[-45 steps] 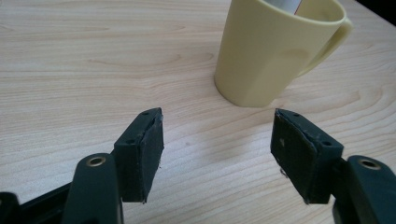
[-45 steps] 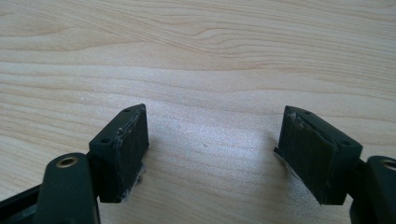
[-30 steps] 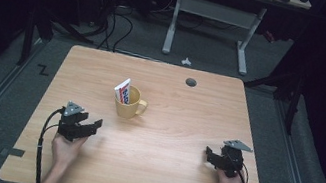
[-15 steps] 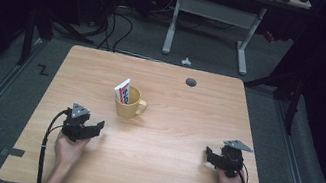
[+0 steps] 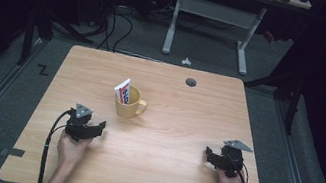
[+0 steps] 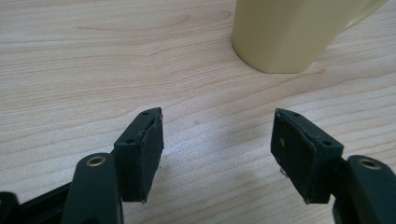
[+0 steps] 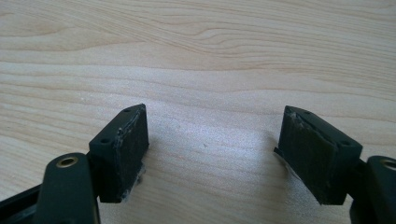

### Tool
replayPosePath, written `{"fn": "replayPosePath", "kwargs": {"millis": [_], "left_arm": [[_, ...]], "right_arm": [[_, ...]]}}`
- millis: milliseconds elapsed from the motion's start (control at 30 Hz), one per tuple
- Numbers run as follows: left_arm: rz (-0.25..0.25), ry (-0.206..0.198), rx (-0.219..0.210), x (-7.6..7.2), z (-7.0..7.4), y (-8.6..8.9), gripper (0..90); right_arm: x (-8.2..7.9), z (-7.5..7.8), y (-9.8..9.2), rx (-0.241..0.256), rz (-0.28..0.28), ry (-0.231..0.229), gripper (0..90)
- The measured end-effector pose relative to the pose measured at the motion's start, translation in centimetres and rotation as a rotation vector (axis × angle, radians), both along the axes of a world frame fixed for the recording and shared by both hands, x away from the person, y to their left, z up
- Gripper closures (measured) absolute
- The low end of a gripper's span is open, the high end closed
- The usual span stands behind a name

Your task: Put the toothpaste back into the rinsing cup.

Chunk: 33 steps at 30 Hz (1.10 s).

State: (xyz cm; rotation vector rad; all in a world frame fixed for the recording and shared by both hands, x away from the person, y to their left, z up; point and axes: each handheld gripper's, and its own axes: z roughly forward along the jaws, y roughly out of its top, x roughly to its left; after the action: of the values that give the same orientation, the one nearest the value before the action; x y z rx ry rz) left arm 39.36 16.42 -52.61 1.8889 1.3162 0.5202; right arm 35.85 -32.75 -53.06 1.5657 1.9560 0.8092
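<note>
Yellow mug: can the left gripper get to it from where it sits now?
Probably yes. The left gripper has open jaws, and bare table lies between them and the yellow mug.

Mug (image 5: pixel 129 103) mid-table; packet (image 5: pixel 122 90) in mug.

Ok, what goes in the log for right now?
left gripper: open, near mug | right gripper: open | tube: in mug

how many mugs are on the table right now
1: a yellow mug stands left of the table's middle, a toothpaste tube leaning out of it, just ahead of the left gripper. Nothing on the table could hide another.
</note>
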Motion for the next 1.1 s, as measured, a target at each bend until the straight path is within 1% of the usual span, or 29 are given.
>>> {"fn": "replayPosePath", "kwargs": {"millis": [133, 500, 667, 933, 1100], "left_arm": [[0.002, -0.001, 0.007, 0.12, -0.15, -0.14, 34.9], [0.006, 0.008, 0.045, 0.41, -0.7, -0.48, 34.9], [0.006, 0.018, 0.054, 0.54, -0.92, -0.53, 34.8], [0.012, 0.016, 0.065, 0.54, -0.94, -0.66, 34.7], [0.015, 0.014, 0.08, 0.51, -0.96, -0.83, 33.9]], "right_arm": [[0.01, -0.01, -0.01, -0.001, 0.0, -0.001, 24.4], [0.01, -0.01, -0.01, -0.001, 0.001, -0.001, 24.4], [0.01, -0.01, -0.01, -0.001, 0.001, -0.001, 24.4], [0.01, -0.01, -0.01, -0.001, 0.001, -0.001, 24.4], [0.0, 0.0, 0.0, 0.0, 0.0, 0.0, 24.4]]}}
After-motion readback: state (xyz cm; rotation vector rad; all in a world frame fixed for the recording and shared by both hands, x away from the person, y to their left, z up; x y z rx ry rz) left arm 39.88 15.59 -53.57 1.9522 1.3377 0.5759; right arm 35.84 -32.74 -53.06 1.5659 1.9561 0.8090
